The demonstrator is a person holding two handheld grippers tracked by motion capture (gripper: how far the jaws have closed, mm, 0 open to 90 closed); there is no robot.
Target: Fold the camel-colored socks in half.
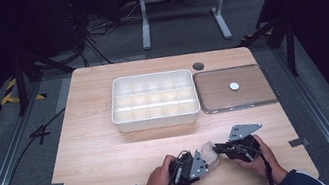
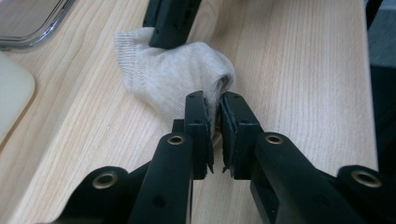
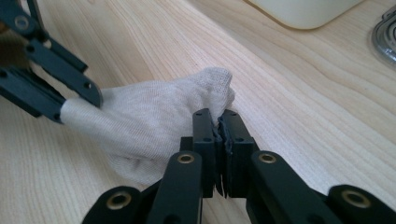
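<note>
At the table's near edge we pinched a small sock (image 2: 177, 74) from both ends, left gripper (image 2: 216, 108) and right gripper (image 3: 218, 125) clamped; folding it seemingly came next.

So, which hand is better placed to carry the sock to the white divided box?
Probably the left: both tongs, left and right, grip the sock, and the box lies forward on the left side.
</note>
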